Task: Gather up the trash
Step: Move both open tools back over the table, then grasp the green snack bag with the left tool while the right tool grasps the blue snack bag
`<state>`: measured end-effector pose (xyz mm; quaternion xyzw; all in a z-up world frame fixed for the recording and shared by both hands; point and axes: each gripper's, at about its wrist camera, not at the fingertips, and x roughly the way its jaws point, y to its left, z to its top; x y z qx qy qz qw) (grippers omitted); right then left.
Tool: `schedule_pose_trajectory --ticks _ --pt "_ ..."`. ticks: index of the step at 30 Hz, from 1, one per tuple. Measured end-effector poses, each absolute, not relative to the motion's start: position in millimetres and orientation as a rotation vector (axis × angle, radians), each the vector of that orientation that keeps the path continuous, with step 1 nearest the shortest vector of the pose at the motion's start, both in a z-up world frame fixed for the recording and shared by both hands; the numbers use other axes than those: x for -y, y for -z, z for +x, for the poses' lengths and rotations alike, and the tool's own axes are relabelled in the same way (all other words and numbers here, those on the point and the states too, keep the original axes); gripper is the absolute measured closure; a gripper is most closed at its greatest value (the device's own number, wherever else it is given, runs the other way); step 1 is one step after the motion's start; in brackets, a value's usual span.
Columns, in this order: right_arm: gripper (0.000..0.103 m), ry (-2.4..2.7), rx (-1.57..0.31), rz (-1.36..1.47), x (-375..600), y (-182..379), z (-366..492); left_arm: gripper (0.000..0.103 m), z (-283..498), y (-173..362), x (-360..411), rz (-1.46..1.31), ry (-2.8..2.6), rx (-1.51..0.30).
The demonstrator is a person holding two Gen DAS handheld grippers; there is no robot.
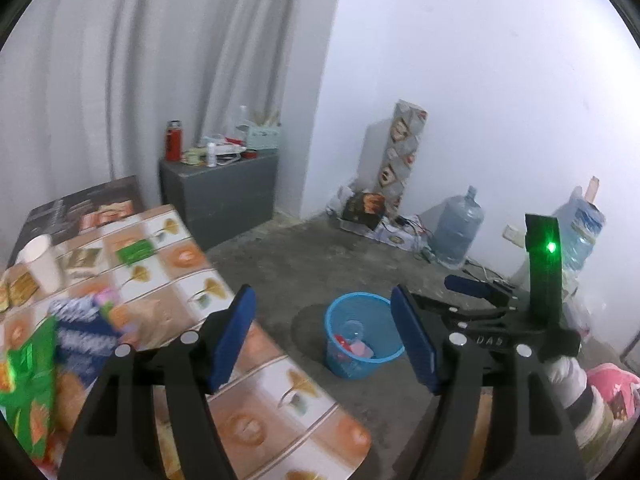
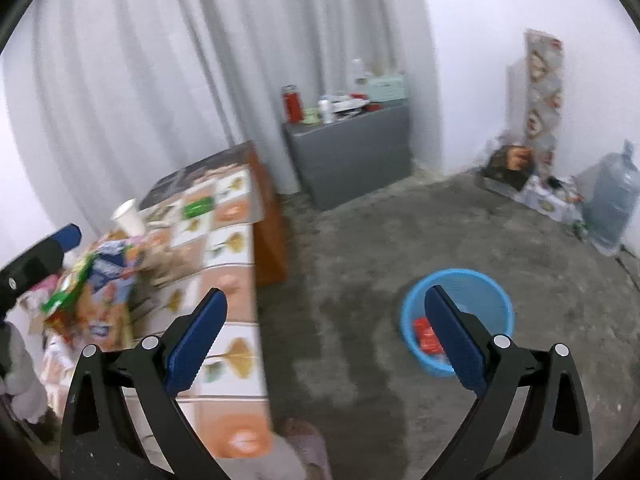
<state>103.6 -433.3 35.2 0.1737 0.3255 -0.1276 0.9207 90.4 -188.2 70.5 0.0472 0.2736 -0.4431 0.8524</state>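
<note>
Left gripper (image 1: 324, 340) and right gripper (image 2: 326, 338) hanging with jaws apart, gripping nothing. Blue bin (image 1: 362, 334) sitting on floor, holding scraps. Wrappers (image 2: 100, 284) and cup (image 2: 128, 216) lying on table (image 2: 236, 344).

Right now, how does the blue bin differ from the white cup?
The blue bin stands on the floor beside the table; the white cup stands on the table. The bin looks much bigger than the cup. The bin's sides are mesh; the cup's are plain and solid. The bin already holds some trash, red and pink pieces; what the cup holds cannot be seen. Both stand upright, open at the top.
</note>
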Motion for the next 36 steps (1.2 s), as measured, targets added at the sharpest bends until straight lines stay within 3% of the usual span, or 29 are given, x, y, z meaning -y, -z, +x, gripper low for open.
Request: schedule_pose_trajectory --ticks 12,17,26,36 --pt "0.009 -0.042 -0.736 0.404 333 -45 144 0.034 71 -49 60 0.130 0.648 -0.457" --pt "0.016 -0.178 -0.793 0.455 297 -36 169 0.034 75 -27 25 0.192 0.527 -0.484" --pt "0.033 -0.328 -0.931 0.677 270 -1 226 0.034 99 -2 7 0.267 0.406 -0.515" --pt "0.034 -0.384 -0.970 0.862 272 23 261 0.036 107 22 21 0.443 0.360 -0.494"
